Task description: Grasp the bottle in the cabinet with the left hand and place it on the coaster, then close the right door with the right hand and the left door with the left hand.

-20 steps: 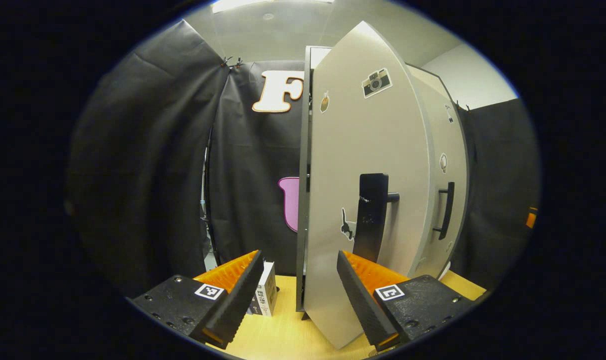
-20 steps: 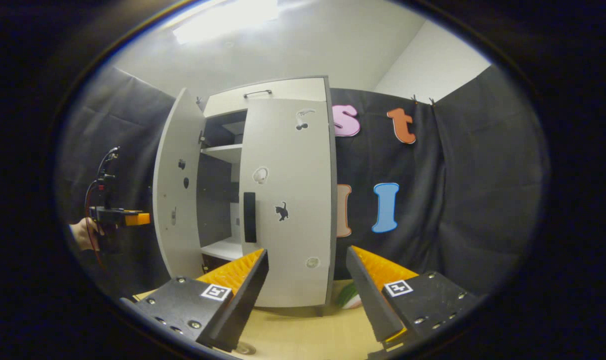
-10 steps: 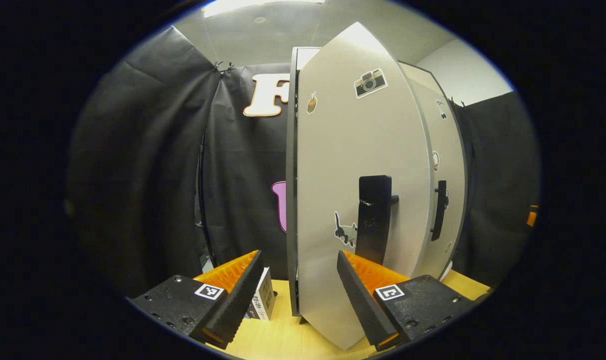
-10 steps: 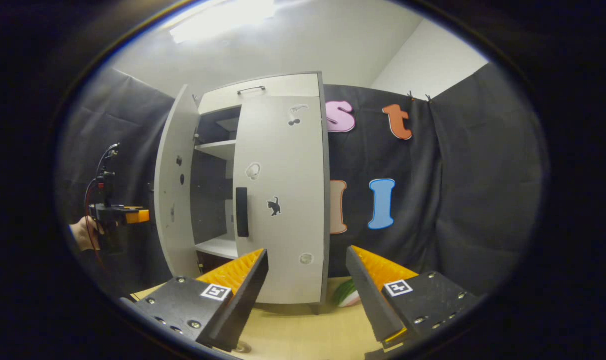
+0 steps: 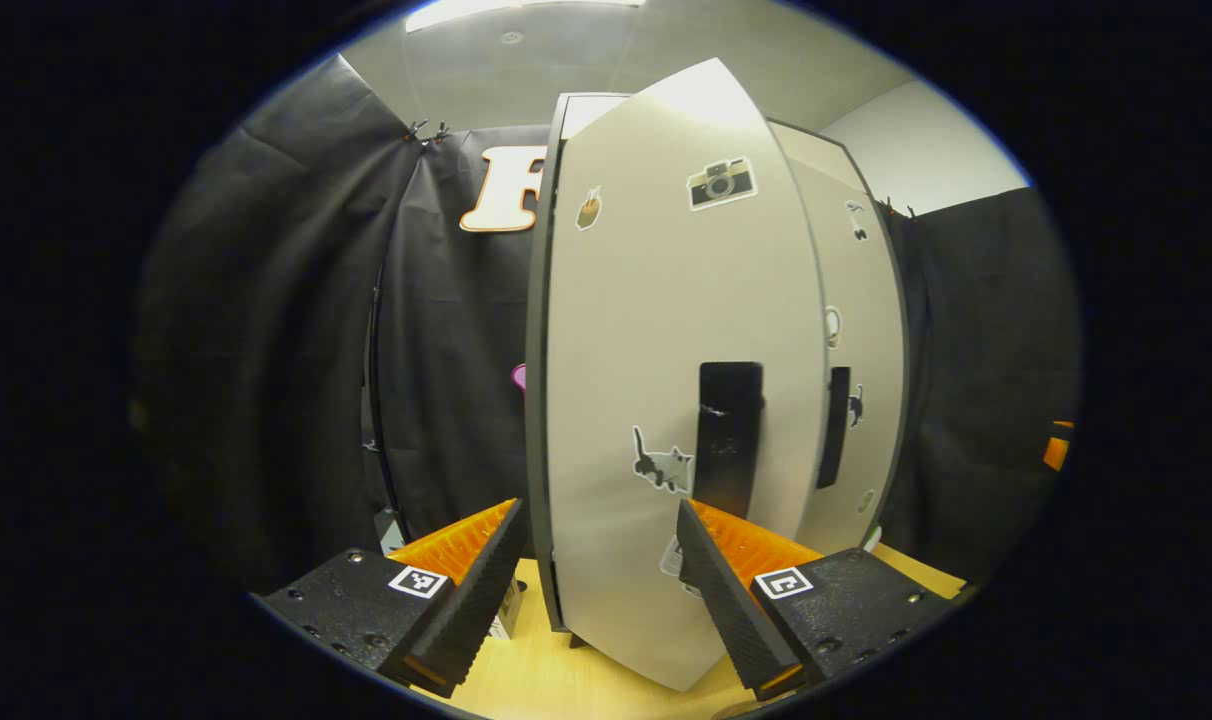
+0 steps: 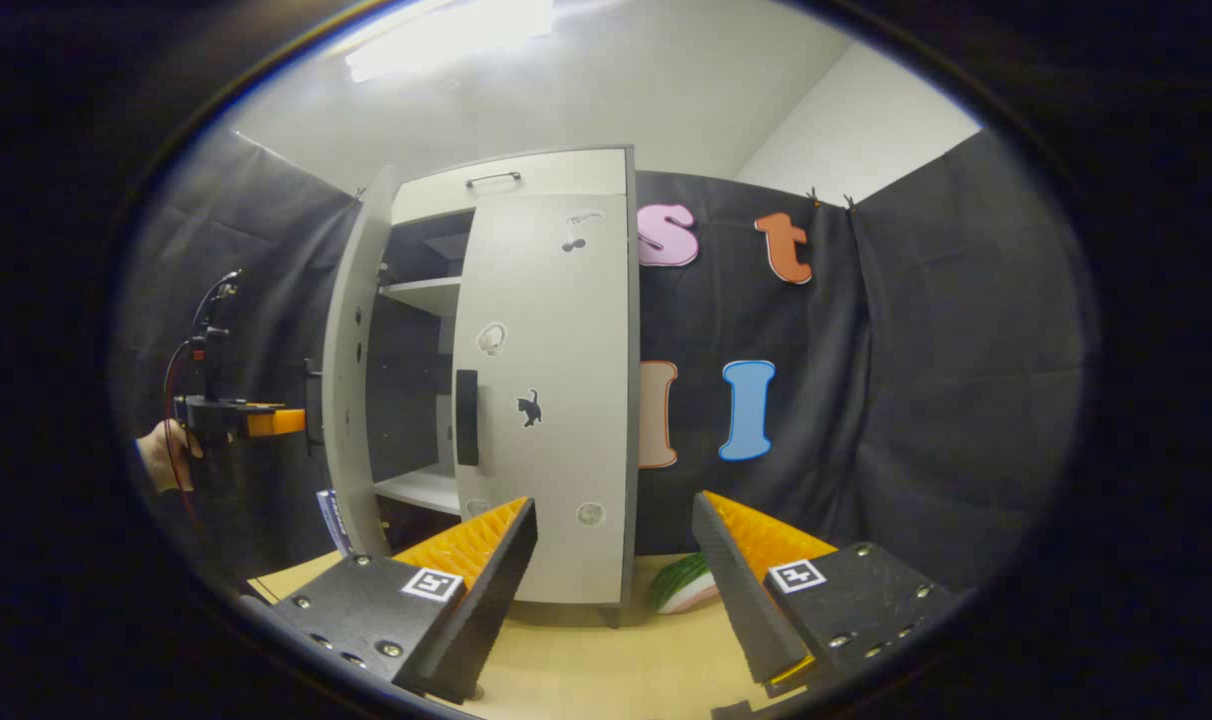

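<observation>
The left gripper (image 5: 596, 590), jaws spread, is just in front of the left door (image 5: 666, 400), which is part open. A crooked push could slip off. I cannot see the bottle.

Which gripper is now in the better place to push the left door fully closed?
Left. The left gripper is right at the left door, which stands ajar beside its open fingers. The right gripper faces the right door, which looks closed, and is farther from the left door.
</observation>
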The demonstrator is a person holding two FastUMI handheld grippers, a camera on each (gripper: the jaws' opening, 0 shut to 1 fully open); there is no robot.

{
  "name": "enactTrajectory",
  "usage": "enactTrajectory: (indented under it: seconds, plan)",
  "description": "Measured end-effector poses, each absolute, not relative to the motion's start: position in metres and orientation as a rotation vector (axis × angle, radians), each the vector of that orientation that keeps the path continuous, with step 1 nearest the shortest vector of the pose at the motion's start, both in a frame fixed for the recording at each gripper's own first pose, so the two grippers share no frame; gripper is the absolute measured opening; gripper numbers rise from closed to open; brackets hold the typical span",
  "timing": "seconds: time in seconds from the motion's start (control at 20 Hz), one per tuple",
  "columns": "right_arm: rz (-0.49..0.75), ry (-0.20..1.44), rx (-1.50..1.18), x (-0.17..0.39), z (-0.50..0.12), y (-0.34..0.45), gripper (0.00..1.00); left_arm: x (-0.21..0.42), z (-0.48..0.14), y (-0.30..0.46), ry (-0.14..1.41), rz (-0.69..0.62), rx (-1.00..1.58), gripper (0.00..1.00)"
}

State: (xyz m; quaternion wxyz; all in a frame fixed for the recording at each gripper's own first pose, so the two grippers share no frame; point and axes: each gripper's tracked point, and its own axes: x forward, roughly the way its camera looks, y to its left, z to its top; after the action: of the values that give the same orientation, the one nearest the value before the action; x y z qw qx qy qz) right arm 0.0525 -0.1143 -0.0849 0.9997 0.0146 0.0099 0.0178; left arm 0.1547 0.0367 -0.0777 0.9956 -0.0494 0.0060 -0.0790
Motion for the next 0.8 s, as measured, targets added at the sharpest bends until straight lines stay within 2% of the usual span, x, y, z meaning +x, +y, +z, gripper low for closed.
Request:
enactTrajectory:
  seconds: [0.1,0.2,0.35,0.7,0.75,0.8]
  plan:
    - [0.042,0.023,0.023,0.033,-0.086,-0.118,0.95,0.143,-0.073,0.029,0.004,-0.160,-0.080,0.92]
    - [0.045,0.050,0.041,0.009,-0.091,-0.121,0.95,0.125,-0.068,0.019,-0.003,-0.161,-0.062,0.96]
    - [0.045,0.074,0.071,-0.017,-0.088,-0.122,0.95,0.089,-0.059,-0.002,-0.005,-0.178,-0.062,0.96]
    - [0.058,-0.001,0.084,-0.051,-0.056,-0.100,0.95,0.023,-0.041,-0.024,-0.027,-0.179,-0.068,0.97]
    - [0.063,-0.006,0.093,-0.054,-0.054,-0.095,0.95,0.017,-0.038,-0.028,-0.031,-0.192,-0.075,0.94]
    - [0.068,-0.009,0.100,-0.056,-0.053,-0.089,0.95,0.011,-0.037,-0.030,-0.035,-0.202,-0.082,0.96]
